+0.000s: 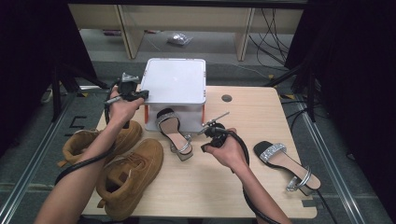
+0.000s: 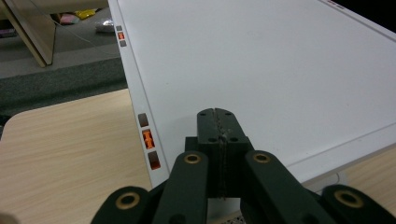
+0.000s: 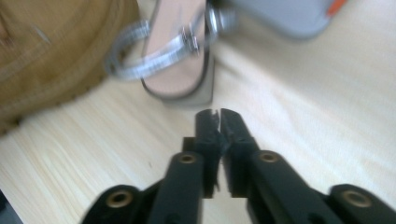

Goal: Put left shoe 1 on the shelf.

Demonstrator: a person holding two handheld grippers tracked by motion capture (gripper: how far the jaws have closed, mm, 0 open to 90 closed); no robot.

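So the left gripper [image 1: 140, 94] sits on the near left corner of the white box lid [image 1: 175, 80], jaws pressed together with nothing between them. My guess is it's there to pin the box down or hold the lid steady while the other hand works, since the box stands on little orange legs and would probably slide otherwise. In the left gripper view you can see its tips [image 2: 218, 122] resting right on the lid's flat top, with the orange clips [image 2: 148, 139] just off to their left. The right gripper [image 1: 208, 125] hangs above the bench [image 1: 210, 182], jaws together and empty too. Right ahead of its tips in the right gripper view is the heel end of the sandal [image 3: 180, 56], the one lying with its toe tucked under the box edge. Looks to me like that sandal is the one being dealt with, either just set there or about to be nudged. The second sandal [image 1: 287, 164] lies well off to the outer side of the right gripper, and the tan boots [image 1: 126, 175] sit near the left forearm, out of the way.
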